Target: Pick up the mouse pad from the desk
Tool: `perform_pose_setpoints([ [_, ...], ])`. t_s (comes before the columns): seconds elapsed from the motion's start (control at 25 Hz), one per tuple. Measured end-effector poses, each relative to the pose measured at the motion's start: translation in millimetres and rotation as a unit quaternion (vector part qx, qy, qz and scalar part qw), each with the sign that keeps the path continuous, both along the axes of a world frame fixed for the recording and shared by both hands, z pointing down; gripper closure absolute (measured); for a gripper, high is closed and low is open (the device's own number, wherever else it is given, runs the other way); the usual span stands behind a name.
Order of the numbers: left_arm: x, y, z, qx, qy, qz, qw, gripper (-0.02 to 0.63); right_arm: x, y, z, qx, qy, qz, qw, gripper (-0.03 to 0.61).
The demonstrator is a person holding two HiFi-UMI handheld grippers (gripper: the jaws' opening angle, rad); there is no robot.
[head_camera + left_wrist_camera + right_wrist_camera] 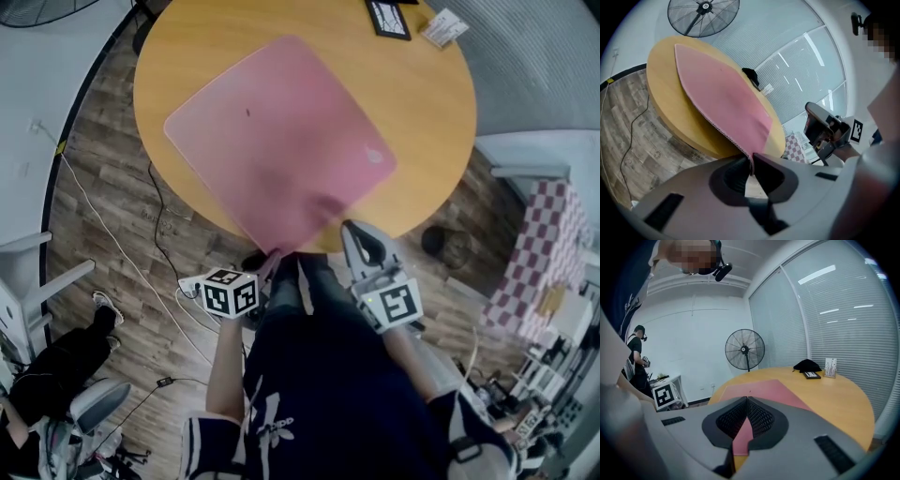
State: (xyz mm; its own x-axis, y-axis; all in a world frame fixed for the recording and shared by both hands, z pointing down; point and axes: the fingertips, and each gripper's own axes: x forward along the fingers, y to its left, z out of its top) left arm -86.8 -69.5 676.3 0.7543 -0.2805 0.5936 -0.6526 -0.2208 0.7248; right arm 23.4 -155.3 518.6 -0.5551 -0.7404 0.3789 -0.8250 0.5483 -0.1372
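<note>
Left gripper [751, 165]: angled downward, jaws clamped on near edge of pink mouse pad [281, 141]. Right gripper [746, 401]: jaws together, over the pad on the round table [427, 112].

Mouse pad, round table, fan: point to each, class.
mouse pad [281, 141], head view, its pink middle.
round table [422, 122], head view, bare wood top.
fan [745, 349], right gripper view, grille hub.

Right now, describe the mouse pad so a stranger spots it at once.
Find the round wooden table. On it lies a pink mouse pad, its near corner over the edge, pinched in the left claw. Unlike the small black frame and white card beyond, it is large and thin.
</note>
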Motion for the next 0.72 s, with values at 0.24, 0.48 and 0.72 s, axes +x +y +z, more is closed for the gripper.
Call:
perform_pose_setpoints([
  [0.24,1,-17,-30,0.053,0.011,-0.019,0.9984,0.591,2,-4,-8,0.011,0.001,0.004,1.0,0.574],
  [0.48,2,-51,-67,0.123,0.016,-0.044,0.9913,0.592,7,-12,-29,0.039,-0.012,0.012,0.999,0.574],
  [0.72,2,-87,-98,0.174,0.008,-0.07,0.9823,0.594,19,-22,-51,0.068,-0.012,0.021,0.997,0.575],
])
